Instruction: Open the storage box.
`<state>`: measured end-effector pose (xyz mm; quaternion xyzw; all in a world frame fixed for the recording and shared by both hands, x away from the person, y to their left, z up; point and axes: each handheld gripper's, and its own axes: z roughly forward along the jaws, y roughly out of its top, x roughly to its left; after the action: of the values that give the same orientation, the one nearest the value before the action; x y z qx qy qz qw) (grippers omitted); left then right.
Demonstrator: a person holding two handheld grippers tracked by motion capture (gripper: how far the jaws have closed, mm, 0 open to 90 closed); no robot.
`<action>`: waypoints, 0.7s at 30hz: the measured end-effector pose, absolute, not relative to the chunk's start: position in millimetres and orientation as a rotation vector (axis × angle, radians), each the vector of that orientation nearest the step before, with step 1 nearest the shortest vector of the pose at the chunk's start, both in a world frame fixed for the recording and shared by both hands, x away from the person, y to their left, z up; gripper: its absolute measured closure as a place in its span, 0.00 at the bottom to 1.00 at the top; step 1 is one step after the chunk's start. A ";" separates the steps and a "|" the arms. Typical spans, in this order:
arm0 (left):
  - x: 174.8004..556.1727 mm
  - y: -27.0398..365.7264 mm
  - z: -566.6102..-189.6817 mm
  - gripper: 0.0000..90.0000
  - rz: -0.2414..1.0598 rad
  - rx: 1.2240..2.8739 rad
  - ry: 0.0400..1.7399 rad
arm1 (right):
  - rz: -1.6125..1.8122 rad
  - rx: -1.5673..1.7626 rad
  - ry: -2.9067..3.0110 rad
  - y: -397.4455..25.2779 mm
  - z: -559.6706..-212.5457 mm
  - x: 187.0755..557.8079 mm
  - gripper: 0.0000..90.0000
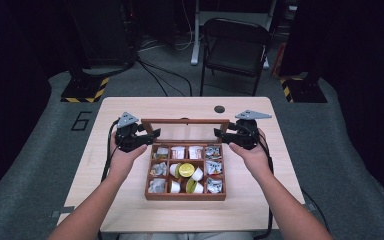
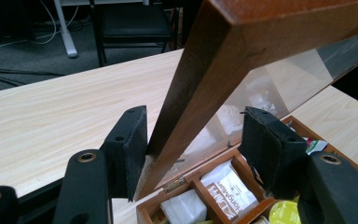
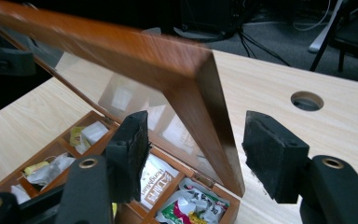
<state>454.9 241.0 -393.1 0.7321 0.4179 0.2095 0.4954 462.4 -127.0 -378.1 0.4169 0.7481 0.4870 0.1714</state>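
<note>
Wooden box (image 1: 185, 196) at desk (image 1: 130, 107) centre, lid (image 1: 185, 121) w/ clear pane raised on rear hinges, approx upright, tilted a bit. Lid long axis across the desk, left-right; side rails are the grip spots. Left rail sits betw jaws of left tool (image 2: 193, 149), jaws apart, one pad close to the wood, contact can't be confirmed. Right rail likewise betw jaws of right tool (image 3: 196, 154), jaws apart, gap on the outer side, not clamped. Both tools level w/ lid ends, equally near; likely next: swing about the hinge line.

Inside box: grid of compartments. Rear row: sachets (image 1: 178, 151), tea bags. Middle column: yellow-lidded capsules (image 1: 186, 170) plus white cups. Side cells: foil-wrapped packets (image 1: 213, 167). Beyond desk: black chair (image 1: 235, 47), cables on floor.
</note>
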 end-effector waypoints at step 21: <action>467.4 241.5 -404.8 0.46 0.483 1.760 1.064 | 1.389 1.238 2.122 -123.1 -393.7 481.7 0.50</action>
<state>467.4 241.5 -404.8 0.7253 0.4385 0.1989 0.4920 481.7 -123.1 -393.7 0.4330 0.7425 0.4858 0.1590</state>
